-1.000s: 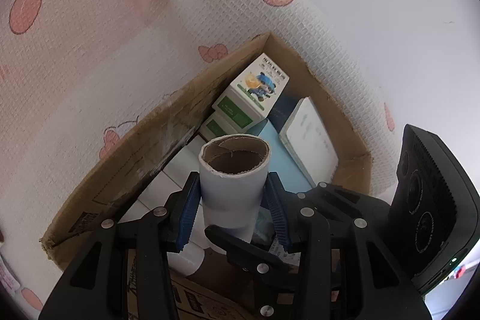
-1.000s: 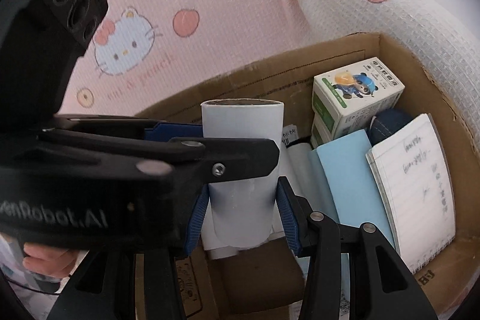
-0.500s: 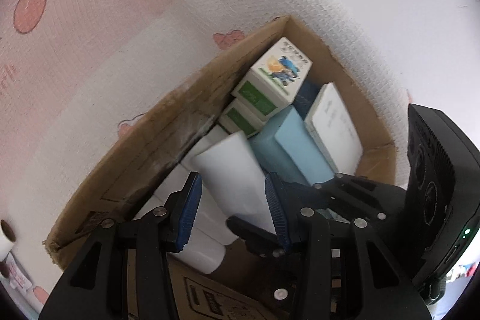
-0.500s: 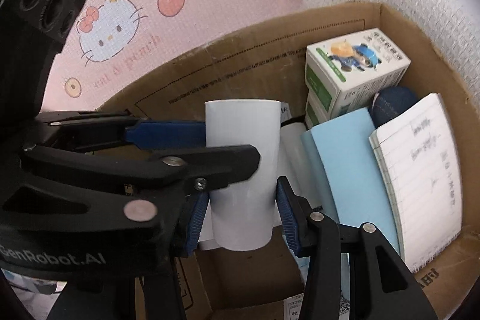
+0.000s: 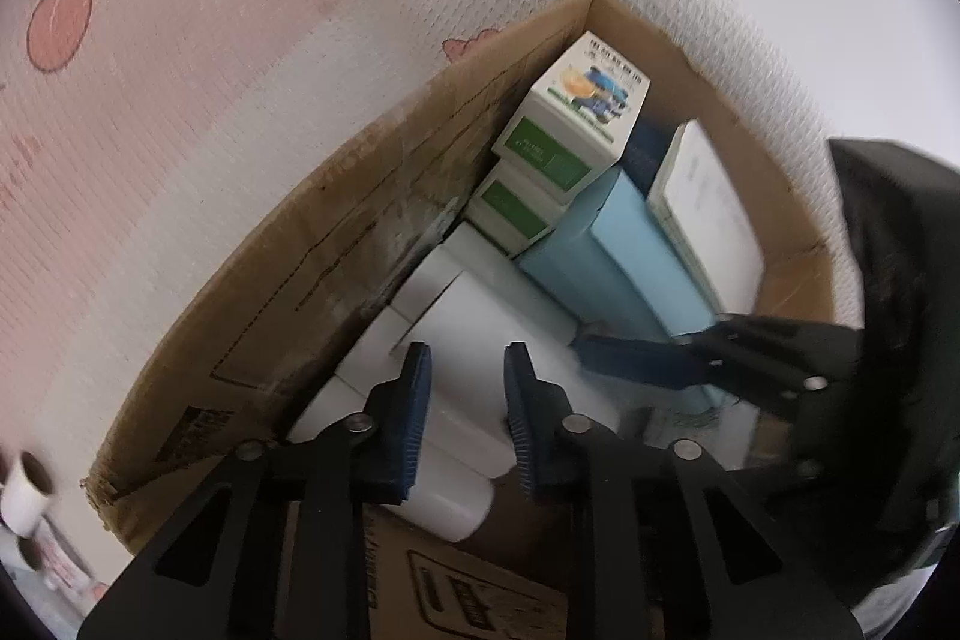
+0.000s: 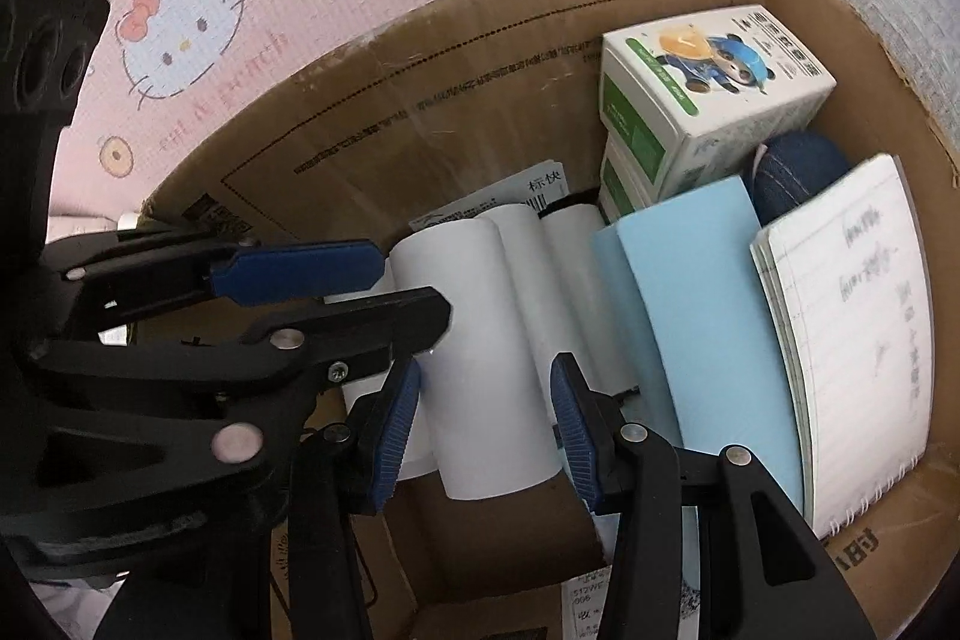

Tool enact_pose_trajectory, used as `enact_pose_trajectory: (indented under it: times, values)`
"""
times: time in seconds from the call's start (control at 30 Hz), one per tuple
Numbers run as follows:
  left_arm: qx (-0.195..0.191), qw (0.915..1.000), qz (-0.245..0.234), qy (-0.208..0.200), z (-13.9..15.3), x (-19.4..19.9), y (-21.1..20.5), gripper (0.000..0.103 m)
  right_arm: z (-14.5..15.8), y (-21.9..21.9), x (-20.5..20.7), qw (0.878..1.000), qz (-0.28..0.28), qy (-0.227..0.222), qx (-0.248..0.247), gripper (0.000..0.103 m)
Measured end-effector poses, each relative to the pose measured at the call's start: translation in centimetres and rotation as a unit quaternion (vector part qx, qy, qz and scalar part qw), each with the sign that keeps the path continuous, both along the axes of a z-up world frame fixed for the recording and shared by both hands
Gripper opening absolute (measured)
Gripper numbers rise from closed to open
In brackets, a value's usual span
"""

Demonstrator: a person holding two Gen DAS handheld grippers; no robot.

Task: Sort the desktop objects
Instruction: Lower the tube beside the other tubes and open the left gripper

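A white paper roll (image 6: 480, 358) lies tilted in the cardboard box (image 6: 480, 58), on top of other white rolls (image 6: 576, 268). My right gripper (image 6: 483, 418) is shut on it, a blue pad against each side of its near end. In the left wrist view the same roll (image 5: 498, 334) shows below my left gripper (image 5: 467, 400). The left jaws are closing, stand narrower than the roll and press on nothing. From the right wrist view, the left gripper (image 6: 408, 292) hangs at the roll's far left end.
The box also holds two stacked green-and-white cartons (image 6: 708, 82), a light blue book (image 6: 702, 310), a spiral notebook (image 6: 852, 340) and a dark blue round thing (image 6: 798, 166). Pink and white cartoon-print cloth (image 6: 180, 28) lies around it. A small white cup-like thing (image 5: 24, 490) stands outside at lower left.
The roll went from upright between both grippers to lying down on the rolls in the box. The left jaws came off it and narrowed. The right gripper sank with it.
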State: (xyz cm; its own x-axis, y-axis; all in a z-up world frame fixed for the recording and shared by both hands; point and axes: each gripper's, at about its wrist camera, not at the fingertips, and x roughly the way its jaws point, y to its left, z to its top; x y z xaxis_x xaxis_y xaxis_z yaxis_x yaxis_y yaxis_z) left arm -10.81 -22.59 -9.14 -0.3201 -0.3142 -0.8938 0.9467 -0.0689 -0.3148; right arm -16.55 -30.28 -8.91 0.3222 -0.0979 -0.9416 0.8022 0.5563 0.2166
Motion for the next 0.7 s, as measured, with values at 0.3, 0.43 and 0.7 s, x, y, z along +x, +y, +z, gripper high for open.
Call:
enact_pose_trajectory:
  times: [0.3,0.43,0.7]
  values:
    - [0.009,0.9997,-0.014,0.017,1.2,-0.6,0.0,0.027,2.1,0.3,-2.6,0.999,-0.016,0.011,0.029,0.043]
    - [0.002,0.9992,-0.039,-0.004,1.6,-1.9,0.1,0.034,1.9,0.3,-3.3,0.999,-0.017,0.028,0.036,0.043]
    - [0.006,0.9994,-0.034,0.003,1.2,-2.2,0.2,0.035,0.5,-1.5,-2.8,0.998,-0.019,0.04,0.04,0.033]
